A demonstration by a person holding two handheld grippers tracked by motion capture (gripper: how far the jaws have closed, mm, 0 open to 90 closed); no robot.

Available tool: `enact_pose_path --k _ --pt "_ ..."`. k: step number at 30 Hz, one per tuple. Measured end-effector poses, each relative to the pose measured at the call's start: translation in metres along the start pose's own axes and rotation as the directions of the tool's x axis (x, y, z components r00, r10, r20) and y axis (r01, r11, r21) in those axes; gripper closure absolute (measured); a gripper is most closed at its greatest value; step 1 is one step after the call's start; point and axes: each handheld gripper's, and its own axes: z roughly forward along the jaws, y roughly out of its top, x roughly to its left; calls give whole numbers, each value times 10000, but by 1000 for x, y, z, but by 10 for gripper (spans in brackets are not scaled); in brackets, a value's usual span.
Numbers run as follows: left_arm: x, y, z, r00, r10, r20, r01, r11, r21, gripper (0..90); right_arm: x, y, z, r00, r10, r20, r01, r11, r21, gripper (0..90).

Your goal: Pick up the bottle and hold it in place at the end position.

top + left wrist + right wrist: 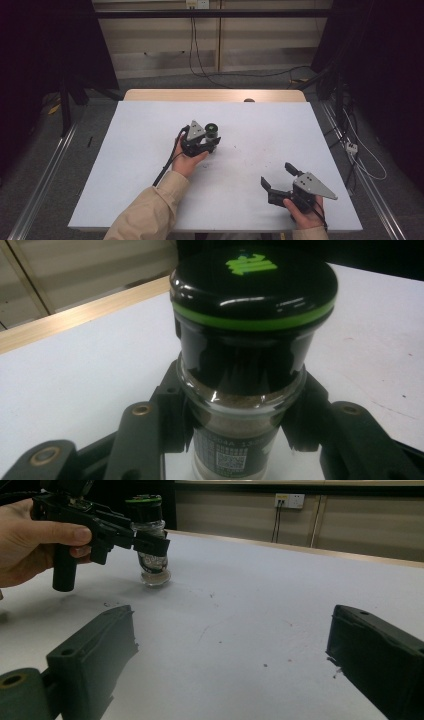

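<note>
With the left gripper [209, 141] clamped on the upright jar [240, 390] just below its lid [252, 285], keep it level, the open right gripper [280, 176] well apart.

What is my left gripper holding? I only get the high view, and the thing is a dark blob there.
Observer: A glass spice jar with a black cap; the left gripper is shut on its glass body, below the cap.
Operator: Is it off the table?
Observer: In the right gripper view its base sits on the white table, upright.
Operator: Anything in it?
Observer: Brownish powder shows through the glass, and a printed label with a code is lower down.
Operator: And my right gripper?
Observer: The right gripper is open, with only bare table between its jaws.
</note>
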Motion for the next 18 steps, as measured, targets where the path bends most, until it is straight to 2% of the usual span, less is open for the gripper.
enact_pose_path --k 8,18 --pt "-2 -1 3 9998 143 113 -144 9999 62 533 0 0 0 10000 -22 -9 22 10000 6 46" --pt "-2 -2 5 9998 78 181 -77 10000 -30 533 1 0 1 10000 -10 -22 10 10000 24 45"
